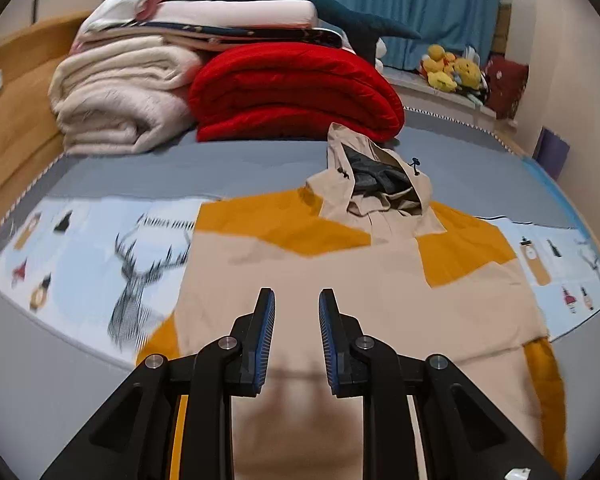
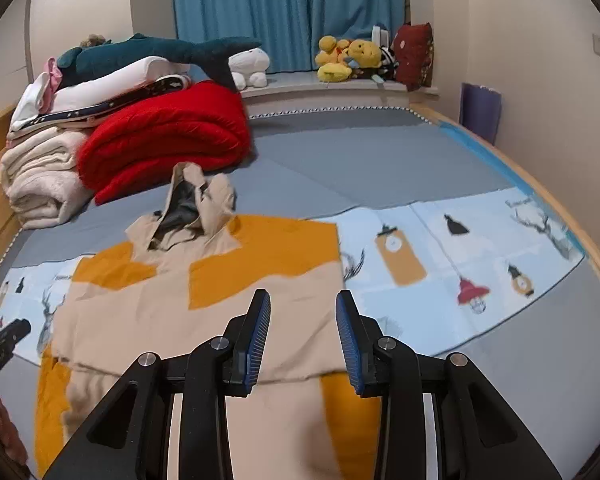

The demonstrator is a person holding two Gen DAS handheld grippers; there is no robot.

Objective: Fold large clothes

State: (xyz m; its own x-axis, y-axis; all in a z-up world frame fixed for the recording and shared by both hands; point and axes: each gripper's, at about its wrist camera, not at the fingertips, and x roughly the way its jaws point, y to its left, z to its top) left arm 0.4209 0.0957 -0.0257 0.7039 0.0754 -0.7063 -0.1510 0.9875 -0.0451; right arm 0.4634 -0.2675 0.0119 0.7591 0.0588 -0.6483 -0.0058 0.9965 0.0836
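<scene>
The tan and yellow hoodie (image 1: 340,280) lies flat on the bed (image 1: 220,168), its hood (image 1: 376,176) at 12 o'clock; the left claw (image 1: 297,300) hangs over it, wide and holding nothing; the right claw (image 2: 303,300) too, wide and bare; a red blanket (image 2: 164,136) sits at 11 o'clock.

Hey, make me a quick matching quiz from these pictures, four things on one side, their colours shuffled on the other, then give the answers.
Things:
1. folded blanket
2. shark plush
3. curtain
4. hoodie

Colours:
A. beige and mustard
B. blue
C. red
D. dark teal

Pairs: 1-C, 2-D, 3-B, 4-A
</scene>
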